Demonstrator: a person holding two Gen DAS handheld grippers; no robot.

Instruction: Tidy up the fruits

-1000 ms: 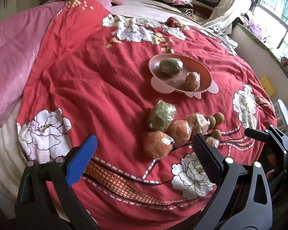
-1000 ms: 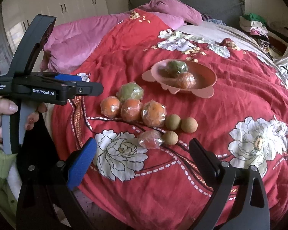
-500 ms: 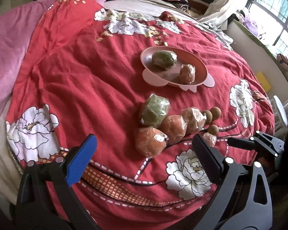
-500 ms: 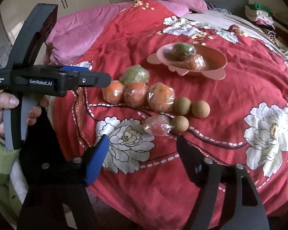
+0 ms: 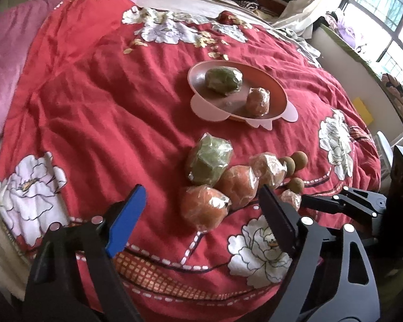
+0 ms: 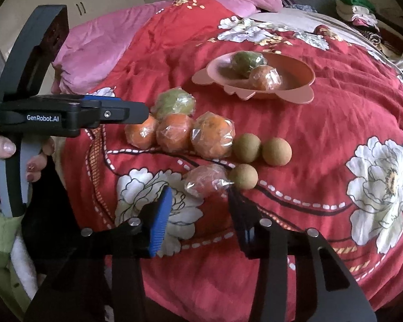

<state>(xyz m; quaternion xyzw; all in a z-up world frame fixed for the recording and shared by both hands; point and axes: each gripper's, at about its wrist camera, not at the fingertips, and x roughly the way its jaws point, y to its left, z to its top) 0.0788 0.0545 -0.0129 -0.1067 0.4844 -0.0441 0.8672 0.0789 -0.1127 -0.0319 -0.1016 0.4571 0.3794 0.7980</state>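
Since the earlier frames both grippers have come closer to the fruit, and the right gripper (image 6: 198, 201) has narrowed its gap, though its jaws remain apart and empty around the smallest wrapped piece. The left gripper (image 5: 201, 204) stands wide open, holding nothing, low in its frame just short of the nearest orange.

The red flowered bedspread (image 6: 322, 134) fills both views. On it, in the upper centre, sits the shallow pink plastic dish (image 6: 303, 80), long axis across the frame, holding two wrapped fruits: one green (image 6: 245, 59), one orange (image 6: 266, 77).

Mid-frame lies a row running left to right: one film-wrapped green fruit (image 6: 176, 103) behind three film-wrapped oranges (image 6: 174, 132), then three small brown round fruits (image 6: 276, 147). The small reddish wrapped piece (image 6: 205, 179) is perhaps another orange; crinkled film obscures it. In the left view the black finger partly hides it.
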